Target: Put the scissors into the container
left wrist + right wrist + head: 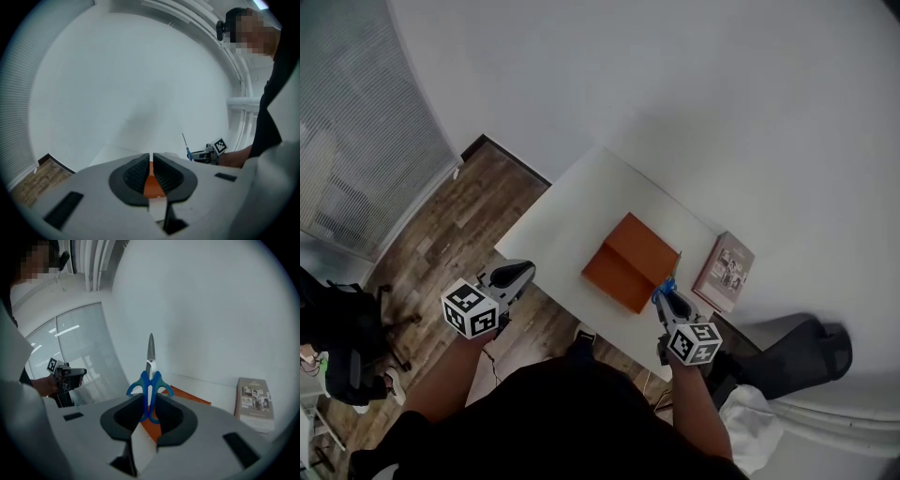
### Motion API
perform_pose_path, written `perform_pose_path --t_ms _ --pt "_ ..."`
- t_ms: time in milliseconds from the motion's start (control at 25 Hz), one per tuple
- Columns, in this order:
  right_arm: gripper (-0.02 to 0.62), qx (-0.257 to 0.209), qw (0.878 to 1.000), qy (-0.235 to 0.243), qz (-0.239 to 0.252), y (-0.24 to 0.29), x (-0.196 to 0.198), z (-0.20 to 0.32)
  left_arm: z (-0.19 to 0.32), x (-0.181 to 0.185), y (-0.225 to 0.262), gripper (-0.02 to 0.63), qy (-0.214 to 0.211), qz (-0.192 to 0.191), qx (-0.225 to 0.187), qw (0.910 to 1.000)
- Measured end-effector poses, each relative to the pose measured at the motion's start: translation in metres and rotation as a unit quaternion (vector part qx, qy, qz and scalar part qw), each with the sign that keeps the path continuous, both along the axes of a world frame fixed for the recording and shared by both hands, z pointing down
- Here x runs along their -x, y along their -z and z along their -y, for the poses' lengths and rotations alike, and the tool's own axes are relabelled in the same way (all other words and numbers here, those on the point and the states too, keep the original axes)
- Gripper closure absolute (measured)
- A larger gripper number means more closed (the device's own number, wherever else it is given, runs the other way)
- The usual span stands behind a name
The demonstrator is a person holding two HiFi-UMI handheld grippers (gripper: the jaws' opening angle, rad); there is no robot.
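My right gripper (149, 405) is shut on the blue-handled scissors (150, 380), whose steel blades point straight up and away from the jaws. In the head view the same scissors (667, 281) stick out of the right gripper (667, 297) over the near right corner of the orange container (630, 262), a flat open box on the white table (572, 202). My left gripper (517, 275) hangs off the table's left edge, above the wooden floor. Its jaws (151, 172) are shut with nothing between them, and a strip of the orange container (151, 183) shows beyond them.
A book with photos on its cover (725, 271) lies on the table right of the container, and the right gripper view has that book (253, 401) at far right. A chair (347, 337) stands on the floor at left. White walls enclose the table behind.
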State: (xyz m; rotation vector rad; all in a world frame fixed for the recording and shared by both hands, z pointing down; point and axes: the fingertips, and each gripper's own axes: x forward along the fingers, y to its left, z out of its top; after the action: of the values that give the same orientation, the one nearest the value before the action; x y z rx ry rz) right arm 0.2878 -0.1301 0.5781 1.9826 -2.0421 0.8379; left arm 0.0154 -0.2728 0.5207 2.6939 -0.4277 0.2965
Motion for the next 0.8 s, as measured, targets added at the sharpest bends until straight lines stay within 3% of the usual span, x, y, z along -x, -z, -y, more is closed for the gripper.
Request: perform_pose_path --t_ms 800 --pt "0.514 0.13 0.99 0.061 -0.003 -0.116 -0.016 0.039 0.035 -0.002 -0.016 0.575 0.04 0.016 0.02 0.9989"
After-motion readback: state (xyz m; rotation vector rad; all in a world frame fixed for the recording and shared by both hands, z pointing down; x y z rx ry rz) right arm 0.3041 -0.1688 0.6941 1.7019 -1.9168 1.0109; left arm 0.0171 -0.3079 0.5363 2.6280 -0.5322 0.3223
